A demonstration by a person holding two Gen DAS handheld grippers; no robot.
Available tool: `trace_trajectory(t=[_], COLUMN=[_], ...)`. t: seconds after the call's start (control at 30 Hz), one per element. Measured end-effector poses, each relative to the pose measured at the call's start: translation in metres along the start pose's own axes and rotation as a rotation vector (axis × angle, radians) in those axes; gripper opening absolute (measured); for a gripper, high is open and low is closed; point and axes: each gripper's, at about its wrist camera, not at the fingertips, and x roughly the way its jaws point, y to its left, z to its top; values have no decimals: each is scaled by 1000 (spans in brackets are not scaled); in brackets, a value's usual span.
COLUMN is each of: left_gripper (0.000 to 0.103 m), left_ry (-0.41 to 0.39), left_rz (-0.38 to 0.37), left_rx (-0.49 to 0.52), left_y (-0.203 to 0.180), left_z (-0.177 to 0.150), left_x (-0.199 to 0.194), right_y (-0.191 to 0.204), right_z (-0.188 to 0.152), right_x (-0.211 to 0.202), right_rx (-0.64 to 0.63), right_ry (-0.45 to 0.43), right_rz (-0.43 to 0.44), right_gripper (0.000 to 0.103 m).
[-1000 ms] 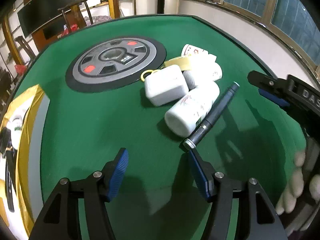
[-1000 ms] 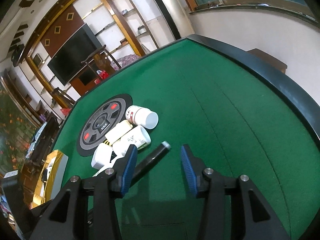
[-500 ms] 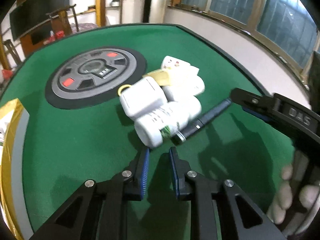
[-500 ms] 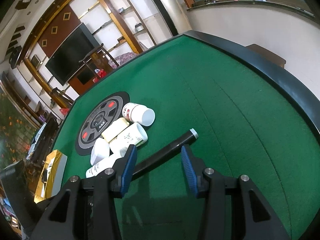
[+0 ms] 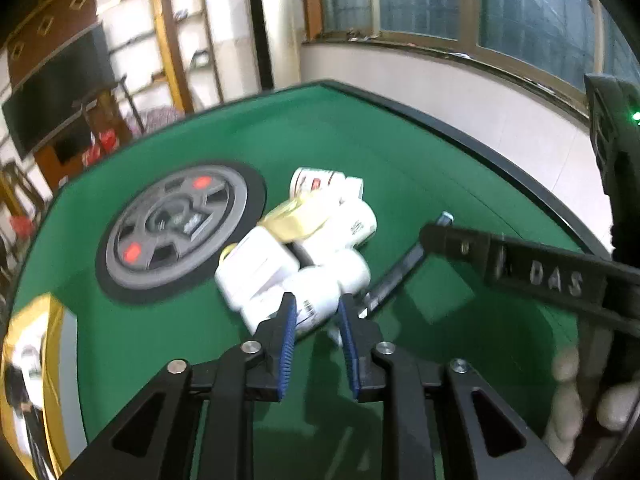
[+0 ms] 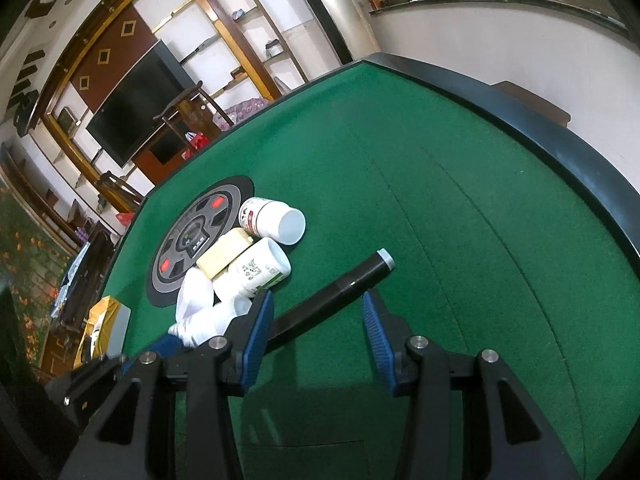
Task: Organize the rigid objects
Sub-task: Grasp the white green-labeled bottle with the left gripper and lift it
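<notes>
Green felt table point(image 6: 460, 208) with a round grey dial panel point(image 5: 176, 232) at its middle. Just right of that panel, a tight clump of white pill bottles: one lying far side with its cap facing right point(image 6: 272, 220), another with a printed label point(image 6: 256, 268) nearer, a pale yellow box point(image 6: 224, 254) wedged between, plus a white squarish case point(image 5: 256, 268). Left gripper point(image 5: 316, 320) right at the nearest bottle point(image 5: 316, 300), jaws narrow but opening; can't tell if the pads press it. Right gripper point(image 6: 316, 320) half open over a black pen-like tube point(image 6: 348, 280), gripping nothing. Gold box point(image 6: 102, 324) at the table's left edge.
</notes>
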Motion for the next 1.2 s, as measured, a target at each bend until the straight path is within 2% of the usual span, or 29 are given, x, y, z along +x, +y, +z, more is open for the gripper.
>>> trace_trajectory(t=[0.03,0.1,0.17,0.3,0.33,0.37,0.4,0.43,0.47,0.53,0.6,0.7,0.73,0.83,0.9,0.97,1.0,1.07,1.1,1.2], left_gripper=[36,54,62,64,61,42,2,2,2,1,2,2,2,12,20,23,25,33,35,37], left_ry=[-12,-30,-35,-10,7,19,65,147,195,181,199,136,122,95,93,122,107,124,154,227], left_rz=[8,7,11,16,6,-14,-71,-130,-160,-153,-166,-221,-221,-160,-164,-191,-175,-176,-203,-186], left_rx=[23,78,129,215,229,229,214,178,154,164,117,66,58,47,23,16,30,64,65,139], left_y=[-3,-11,-19,-28,-29,-29,-27,-23,-18,-12,-1,16,21,32,39,39,38,29,26,16], left_z=[1,2,2,5,6,7,8,6,1,-9,-12,-10,-7,6,17,26,32,34,33,22], left_x=[2,8,11,14,13,11,12,19,24,21,18,0,-3,3,16,37,42,51,55,65], right_y=[1,1,1,1,2,1,1,1,1,-2,-3,-3,-4,-5,-5,-5,-5,-5,-6,-7], right_z=[0,-1,-1,-3,-3,-3,-3,-3,-4,-4,-3,-4,-3,-3,-3,-2,-2,-2,-2,-3], right_x=[1,1,1,1,2,2,2,3,3,3,3,3,3,4,3,4,4,5,5,7], right_rx=[-3,-7,-6,2,2,3,4,6,8,18,26,30,31,32,30,28,27,28,30,43], right_ry=[4,6,5,7,9,11,14,17,19,22,21,24,26,32,32,30,31,33,35,43], right_rz=[2,4,3,5,5,5,4,4,5,8,11,13,16,16,13,8,4,2,0,6], right_gripper=[45,45,45,45,45,45,45,45,45,45,45,45,45,45,45,45,45,45,45,45])
